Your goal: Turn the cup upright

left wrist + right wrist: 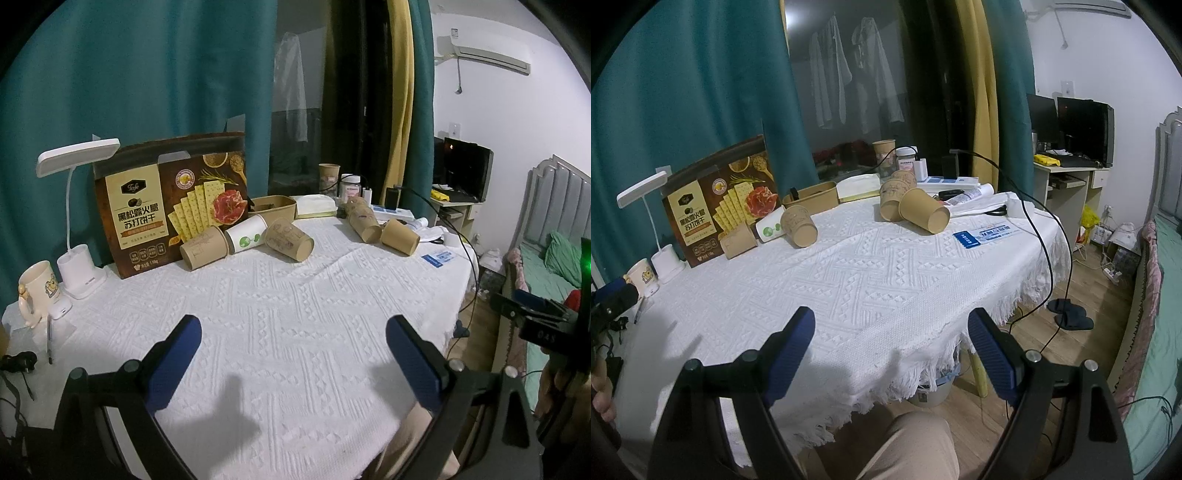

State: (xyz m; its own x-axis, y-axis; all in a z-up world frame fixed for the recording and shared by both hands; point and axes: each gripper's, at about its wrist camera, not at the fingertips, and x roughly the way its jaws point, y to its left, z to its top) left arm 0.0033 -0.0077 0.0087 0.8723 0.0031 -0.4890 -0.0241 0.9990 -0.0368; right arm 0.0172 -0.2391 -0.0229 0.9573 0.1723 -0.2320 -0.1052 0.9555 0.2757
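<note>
Several paper cups lie on their sides at the far side of the white tablecloth (280, 317). On the left lie a brown cup (204, 248), a white cup with a green print (246, 234) and a printed brown cup (289, 239). On the right lie two brown cups (364, 218) (400, 237). The same cups show in the right wrist view (798, 226) (925, 211). My left gripper (293, 326) is open and empty above the near part of the table. My right gripper (892, 319) is open and empty at the table's near right edge.
A cracker box (171, 205), a white desk lamp (79, 221) and a mug (37, 286) stand at the left. A brown tray (275, 207), an upright cup (328, 173), jars and a power strip (391, 212) sit at the back. A black cable (1047, 236) hangs over the right edge.
</note>
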